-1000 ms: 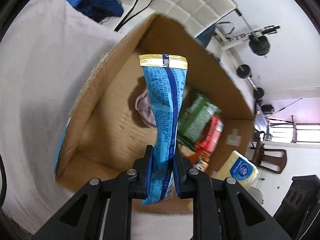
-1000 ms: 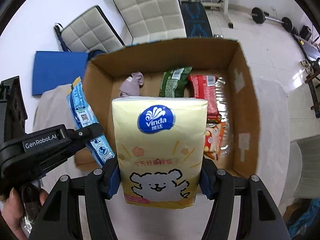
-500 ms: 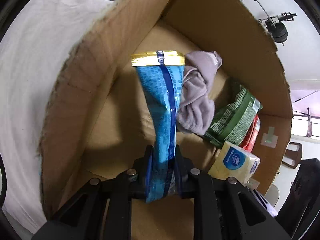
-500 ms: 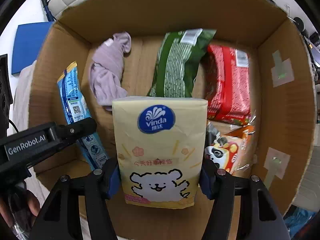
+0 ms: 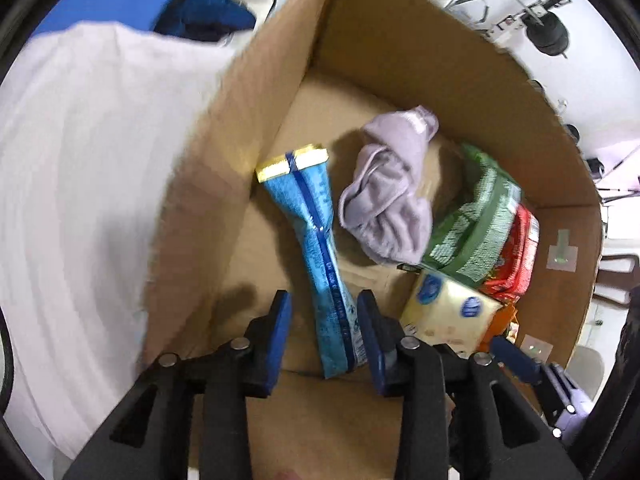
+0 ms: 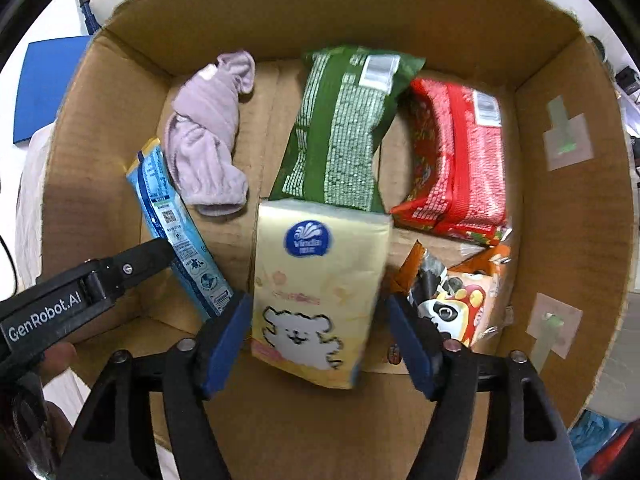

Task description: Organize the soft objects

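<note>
A corrugated cardboard box holds six soft things: a crumpled lilac plush cloth, a slim glossy blue sachet along the left wall, crinkly green, red and orange panda packets, and a yellow tissue pack. The left hand-held gripper stands parted around the sachet, gripping nothing. The right hand-held gripper stands spread beside the tissue pack, released. White cloth lies outside the box.

Brown cardboard box holding a blue snack packet with a gold end seal, a lilac cloth, green and red bags. Pale yellow tissue pack, white bear print, blue round logo; orange panda-print bag at right.
</note>
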